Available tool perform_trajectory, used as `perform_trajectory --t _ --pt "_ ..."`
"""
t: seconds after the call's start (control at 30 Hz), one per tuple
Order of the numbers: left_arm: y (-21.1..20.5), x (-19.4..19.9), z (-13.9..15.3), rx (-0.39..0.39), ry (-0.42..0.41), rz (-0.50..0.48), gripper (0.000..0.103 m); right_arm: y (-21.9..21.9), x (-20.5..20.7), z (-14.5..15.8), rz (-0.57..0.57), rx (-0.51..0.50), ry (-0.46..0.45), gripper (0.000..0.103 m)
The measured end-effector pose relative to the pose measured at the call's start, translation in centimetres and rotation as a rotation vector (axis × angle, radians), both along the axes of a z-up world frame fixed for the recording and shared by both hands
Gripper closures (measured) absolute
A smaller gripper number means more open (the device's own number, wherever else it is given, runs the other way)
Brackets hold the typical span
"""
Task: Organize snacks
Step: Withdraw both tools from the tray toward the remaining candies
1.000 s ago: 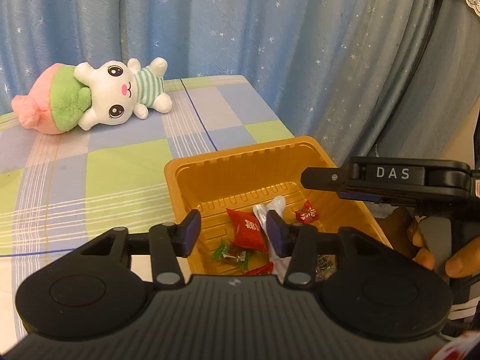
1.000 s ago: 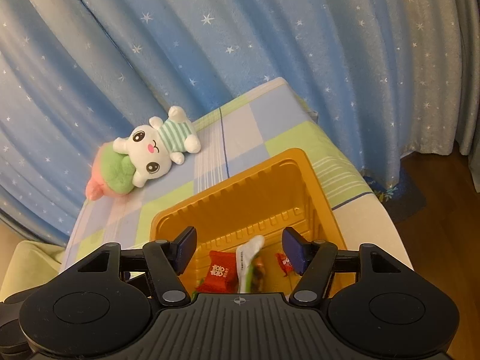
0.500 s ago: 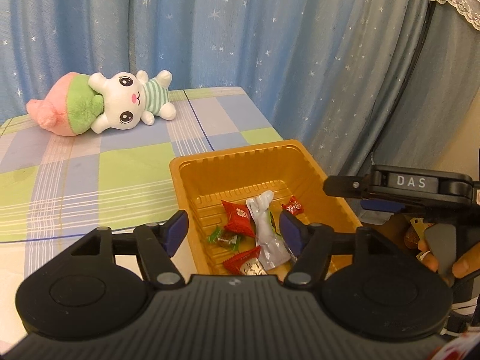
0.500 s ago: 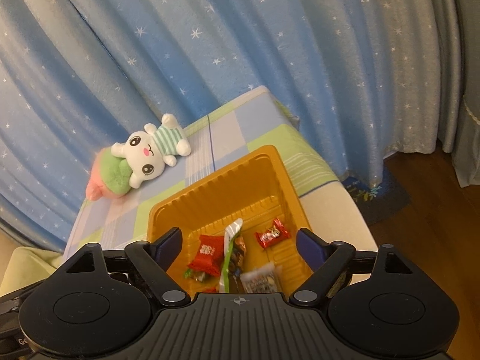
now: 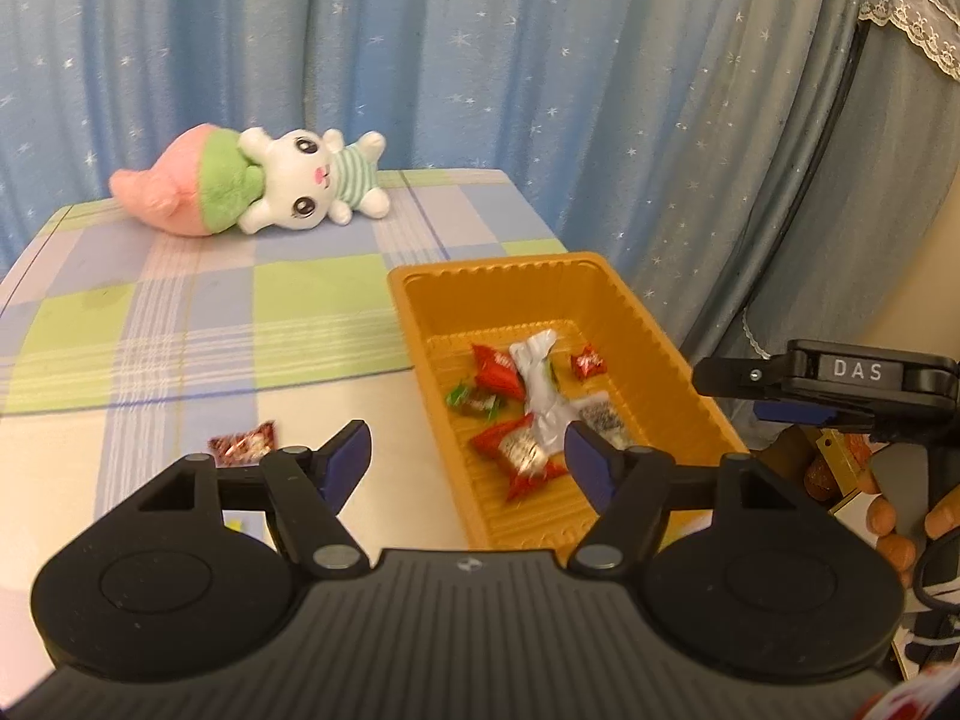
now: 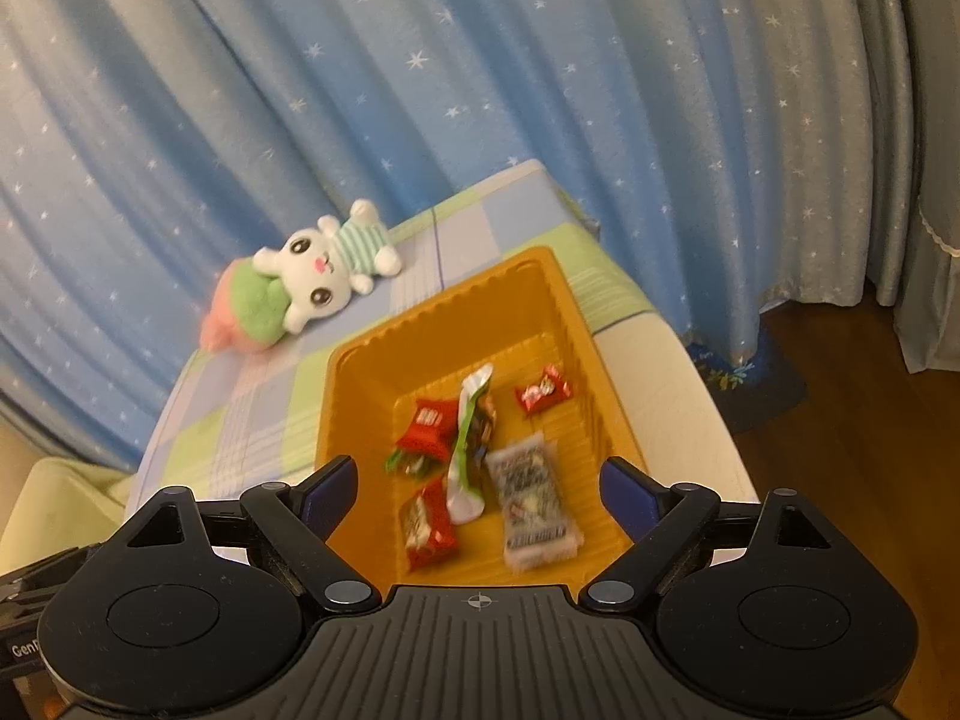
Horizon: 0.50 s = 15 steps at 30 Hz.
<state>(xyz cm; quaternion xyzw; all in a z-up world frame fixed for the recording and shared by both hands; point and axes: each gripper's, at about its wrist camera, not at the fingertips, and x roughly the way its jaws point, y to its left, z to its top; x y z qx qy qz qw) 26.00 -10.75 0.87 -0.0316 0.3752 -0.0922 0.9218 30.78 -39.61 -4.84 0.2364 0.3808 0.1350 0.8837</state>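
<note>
Both grippers wide apart, nothing between the pads. L gripper [image 5: 465, 450] jaws have just been opening, empty, hanging above the near end of the orange tray [image 5: 654, 330]. R gripper [image 6: 474, 489] same: jaws have just been opening, empty, over the tray [image 6: 345, 396] near end. In the left wrist view the R gripper shows at right edge, side-on, w/ a person's fingers [image 5: 888, 516] on its handle.

Snacks: most sit inside the tray. Left wrist view: red packet [image 5: 495, 369], silver/white wrapper [image 5: 537, 378] lying lengthwise mid-tray, small red candy [image 5: 588, 363] right of it, green-wrapped candy [image 5: 471, 399], red/silver packet [image 5: 519, 456] near end, grey speckled packet [image 5: 603, 420] beside it. Right wrist view confirms: grey packet [image 6: 534, 498] at near right, red packet [image 6: 429, 525] near left, small red candy [image 6: 543, 396] apart toward the far right wall.

One red-brown packet [image 5: 246, 444] still outside the tray, on the table [image 5: 150, 324] just ahead of the L finger [image 5: 345, 456]. Small yellow bit under the L gripper linkage, can't tell what.

Plush bunny [image 5: 288, 186] lies at the table's far end, well clear of the tray. Blue star curtain [image 5: 480, 60] behind.
</note>
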Motion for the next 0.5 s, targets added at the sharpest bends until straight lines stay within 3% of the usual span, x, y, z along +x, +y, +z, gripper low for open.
perform_trajectory --t 0.5 --pt "6.3 -6.0 -0.4 0.007 0.024 0.107 0.034 4.6 -5.3 -0.3 0.158 -0.080 -0.008 0.015"
